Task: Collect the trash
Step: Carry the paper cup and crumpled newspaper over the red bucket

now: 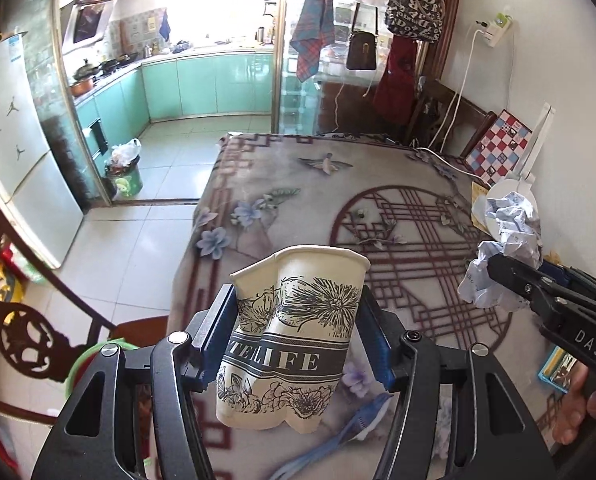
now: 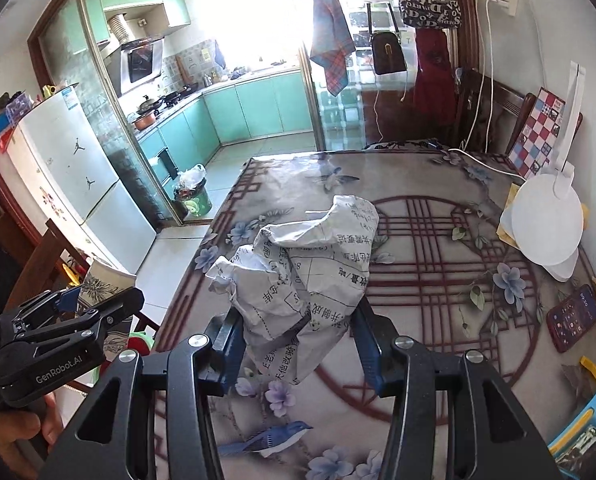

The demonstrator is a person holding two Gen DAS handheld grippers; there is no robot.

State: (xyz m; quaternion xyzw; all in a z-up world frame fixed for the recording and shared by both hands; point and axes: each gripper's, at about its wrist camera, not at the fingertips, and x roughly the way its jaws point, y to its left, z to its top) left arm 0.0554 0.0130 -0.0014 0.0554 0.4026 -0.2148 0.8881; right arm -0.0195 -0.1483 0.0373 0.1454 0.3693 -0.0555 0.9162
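My left gripper [image 1: 298,328] is shut on a crushed paper cup [image 1: 293,332] printed with black flowers, held above the table's near left part. The cup also shows in the right wrist view [image 2: 101,284], at the far left. My right gripper [image 2: 298,332] is shut on a crumpled printed paper ball [image 2: 302,264], held above the table. The paper ball also shows in the left wrist view [image 1: 506,240], at the right.
The table [image 1: 298,200] has a floral cover. A white lamp base [image 2: 546,224], a phone [image 2: 574,312], a checkered box [image 1: 502,144] and a blue item [image 2: 590,432] lie along its right side. A full green trash bin [image 1: 123,178] stands on the kitchen floor. A wooden chair [image 1: 37,320] stands left.
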